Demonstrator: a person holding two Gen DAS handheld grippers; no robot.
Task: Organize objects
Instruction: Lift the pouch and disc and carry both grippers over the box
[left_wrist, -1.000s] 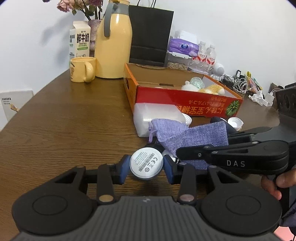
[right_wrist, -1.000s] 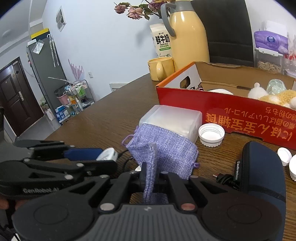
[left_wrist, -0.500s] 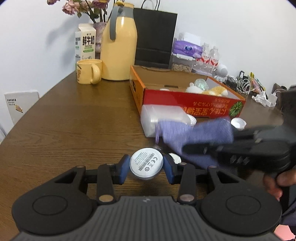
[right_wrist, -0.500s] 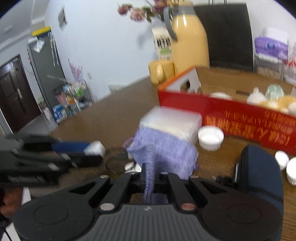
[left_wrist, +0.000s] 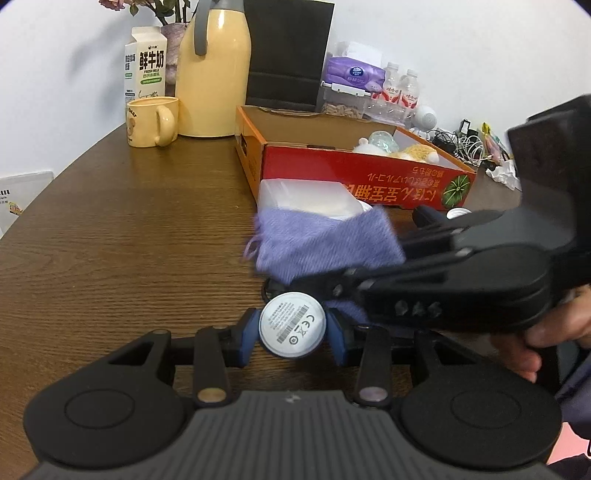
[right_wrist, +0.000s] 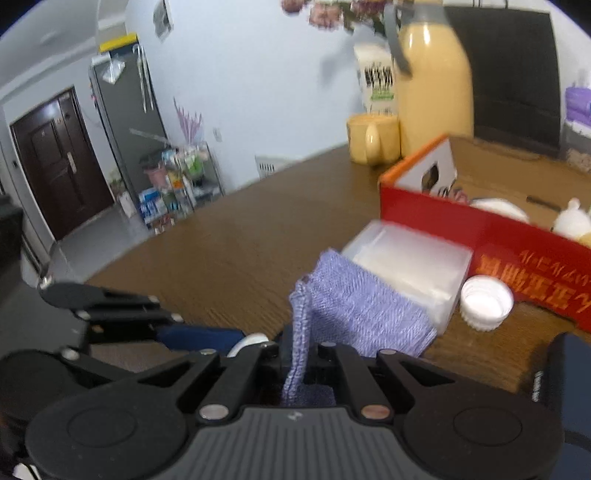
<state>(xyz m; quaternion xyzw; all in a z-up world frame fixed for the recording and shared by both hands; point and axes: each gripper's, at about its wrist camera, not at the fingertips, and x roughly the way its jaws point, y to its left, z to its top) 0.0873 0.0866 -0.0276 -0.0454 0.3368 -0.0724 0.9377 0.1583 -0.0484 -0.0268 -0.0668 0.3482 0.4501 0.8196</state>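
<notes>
Left wrist view: left gripper (left_wrist: 291, 332) clamped by its blue pads (left_wrist: 246, 334) on a round white device (left_wrist: 292, 325), label facing the camera, just above the wooden table (left_wrist: 122, 236); directly ahead, purple pouch (left_wrist: 325, 245) hanging off the table, with a translucent plastic box (left_wrist: 306, 195) and a red cardboard box (left_wrist: 365, 177) beyond.

Right wrist view: right gripper (right_wrist: 301, 360) pinched tight on the pouch's hem, fabric draping forward and right; left gripper low to the left; white cap (right_wrist: 485, 302) ahead right.
</notes>
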